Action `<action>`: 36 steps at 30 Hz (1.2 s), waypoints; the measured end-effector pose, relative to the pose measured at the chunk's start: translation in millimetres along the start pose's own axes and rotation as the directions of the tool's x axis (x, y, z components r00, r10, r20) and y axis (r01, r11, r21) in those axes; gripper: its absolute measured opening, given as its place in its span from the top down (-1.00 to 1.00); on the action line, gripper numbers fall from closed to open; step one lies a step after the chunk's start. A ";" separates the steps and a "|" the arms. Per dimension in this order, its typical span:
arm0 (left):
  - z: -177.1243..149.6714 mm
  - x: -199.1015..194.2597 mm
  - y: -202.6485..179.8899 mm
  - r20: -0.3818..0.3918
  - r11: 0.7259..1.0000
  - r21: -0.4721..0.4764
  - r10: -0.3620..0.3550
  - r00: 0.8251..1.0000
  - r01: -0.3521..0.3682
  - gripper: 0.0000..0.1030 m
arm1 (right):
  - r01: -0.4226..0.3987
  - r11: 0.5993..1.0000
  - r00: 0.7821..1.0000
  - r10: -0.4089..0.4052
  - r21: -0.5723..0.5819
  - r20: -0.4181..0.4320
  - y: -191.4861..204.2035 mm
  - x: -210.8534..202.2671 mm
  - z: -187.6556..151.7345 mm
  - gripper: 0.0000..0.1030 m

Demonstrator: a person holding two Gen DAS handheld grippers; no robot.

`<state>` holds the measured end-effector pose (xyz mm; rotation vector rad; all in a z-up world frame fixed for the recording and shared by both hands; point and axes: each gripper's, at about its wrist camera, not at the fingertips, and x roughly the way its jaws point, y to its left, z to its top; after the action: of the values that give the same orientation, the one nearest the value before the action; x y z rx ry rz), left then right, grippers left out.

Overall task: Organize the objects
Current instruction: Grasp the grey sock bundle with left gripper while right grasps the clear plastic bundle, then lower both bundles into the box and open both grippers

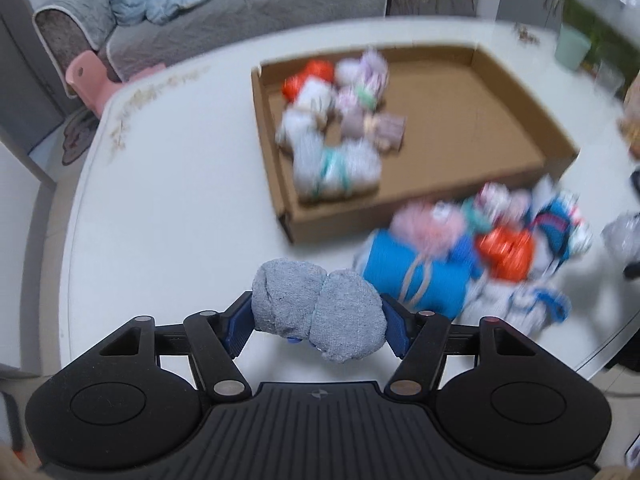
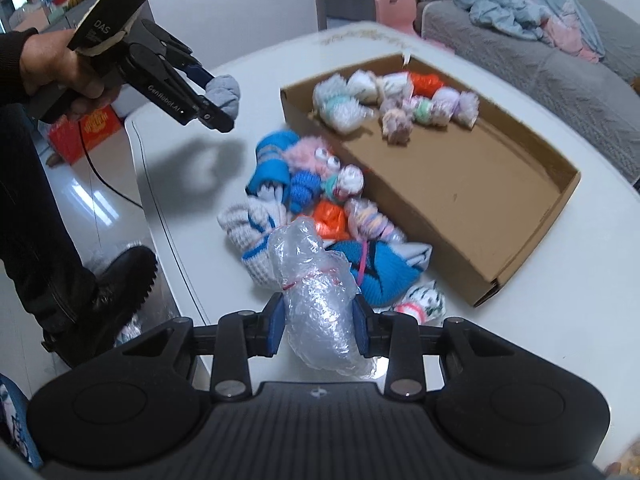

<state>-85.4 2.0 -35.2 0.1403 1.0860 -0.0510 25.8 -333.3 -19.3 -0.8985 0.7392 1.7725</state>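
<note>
Left gripper (image 1: 318, 320) pinches grey sock bundle (image 1: 316, 312); right gripper (image 2: 320, 330) clamps plastic bag (image 2: 316, 300); cardboard box (image 2: 520, 216) holds sock bundles (image 2: 400, 104).

black sleeve (image 2: 16, 44); black shoe (image 2: 116, 280); black grippers, blue pads (image 1: 236, 326)

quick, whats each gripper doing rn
left gripper: shut on the grey sock bundle
right gripper: shut on the clear plastic bag

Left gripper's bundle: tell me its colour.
Speckled light grey rolled sock bundle, clearest in the left wrist view.
</note>
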 end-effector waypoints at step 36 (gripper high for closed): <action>196.6 148.8 -113.0 0.140 0.967 0.247 -0.103 0.985 0.066 -0.35 | 0.265 0.958 0.959 -0.274 0.110 0.079 -151.7 77.7 106.3 0.38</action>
<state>144.0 -133.1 -86.8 0.3050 0.9299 -0.2680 123.0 -158.6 -39.2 -0.8029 0.6065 1.5131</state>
